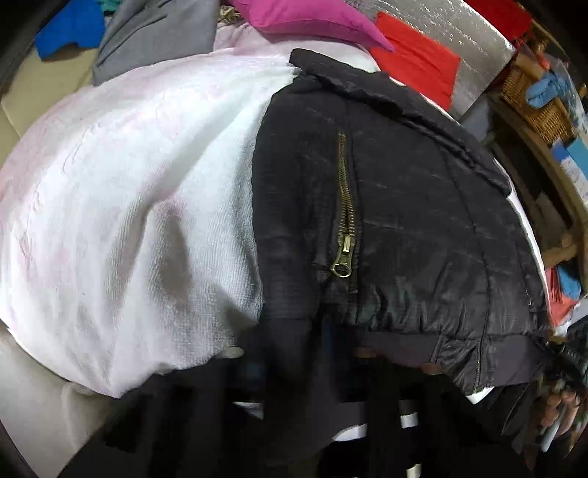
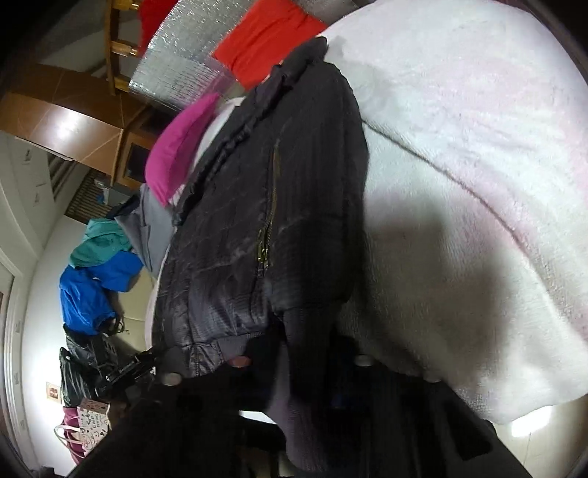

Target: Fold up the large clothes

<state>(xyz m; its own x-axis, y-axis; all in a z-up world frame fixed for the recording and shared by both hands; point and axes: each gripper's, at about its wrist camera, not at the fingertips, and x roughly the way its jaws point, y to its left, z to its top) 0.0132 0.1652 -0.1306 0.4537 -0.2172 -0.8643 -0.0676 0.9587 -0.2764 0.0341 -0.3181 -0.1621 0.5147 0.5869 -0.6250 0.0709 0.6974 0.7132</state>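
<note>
A black quilted jacket [image 1: 404,220] with a brass zipper [image 1: 345,235] lies on a white and pale pink fleece blanket [image 1: 128,202]. My left gripper [image 1: 312,353] sits at the jacket's ribbed hem, its jaws closed on the dark cuff and hem fabric. In the right wrist view the same jacket [image 2: 257,220] lies on the blanket [image 2: 459,165]. My right gripper [image 2: 294,367] is at the hem, shut on the ribbed cuff, which hangs down over it. The other gripper [image 2: 125,371] shows at the hem's left end.
A magenta cloth [image 1: 312,18], red cloth [image 1: 415,59], grey garment [image 1: 154,40] and blue garment [image 1: 70,29] lie beyond the jacket. A silver foil mat [image 1: 470,44] and a wicker basket [image 1: 533,99] stand at the right. Blue and teal clothes [image 2: 95,272] lie on the floor.
</note>
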